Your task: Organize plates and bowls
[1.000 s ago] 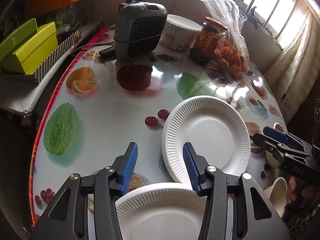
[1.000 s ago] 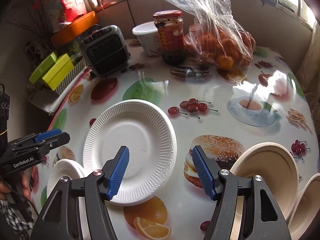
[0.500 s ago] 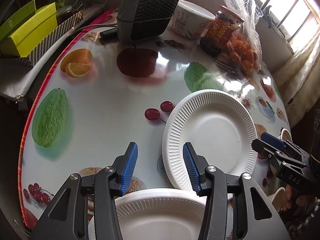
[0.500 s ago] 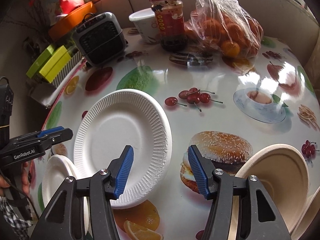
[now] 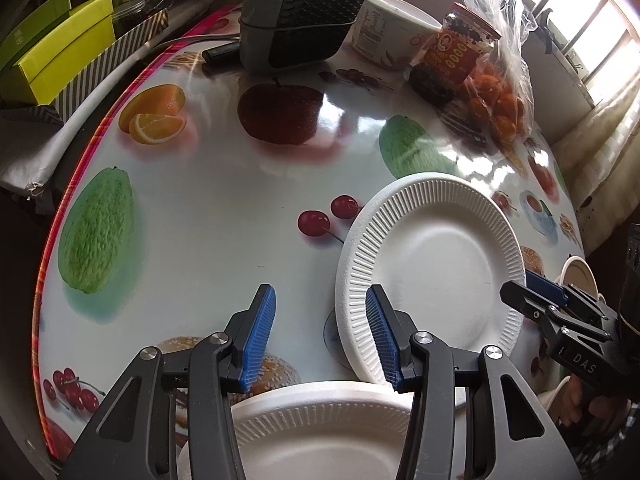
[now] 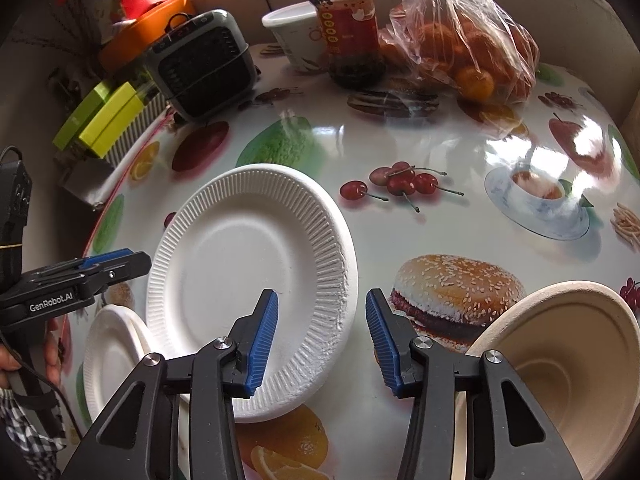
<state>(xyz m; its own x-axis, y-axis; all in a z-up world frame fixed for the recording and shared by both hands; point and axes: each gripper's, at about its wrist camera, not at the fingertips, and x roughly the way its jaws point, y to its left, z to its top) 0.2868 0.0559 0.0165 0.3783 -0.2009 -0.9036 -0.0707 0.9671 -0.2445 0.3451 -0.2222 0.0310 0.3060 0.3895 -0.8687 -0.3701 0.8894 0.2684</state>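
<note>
A large white ribbed paper plate [image 5: 432,272] [image 6: 248,264] lies on the fruit-print table [image 5: 224,208], its near-left edge resting on a smaller white plate [image 5: 320,432] [image 6: 108,344]. My right gripper [image 6: 320,340] hovers over the large plate's right rim. That rim lies between its closing jaws, and the blue pads are clear of it. My left gripper [image 5: 320,340] stands open above the large plate's left rim, holding nothing. Each gripper shows in the other's view: the right gripper [image 5: 516,290] and the left gripper [image 6: 134,260]. Beige bowls [image 6: 560,360] [image 5: 580,276] sit at the right edge.
At the back of the table stand a grey fan heater [image 6: 204,64], a white tub [image 6: 296,36], a red-labelled jar [image 6: 348,28] and a plastic bag of oranges [image 6: 460,52]. Yellow-green boxes [image 5: 60,60] lie beyond the left edge.
Both grippers have sunk closer to the table and plates. The right gripper's jaws have narrowed around the large plate's rim. The left gripper's gap is unchanged.
</note>
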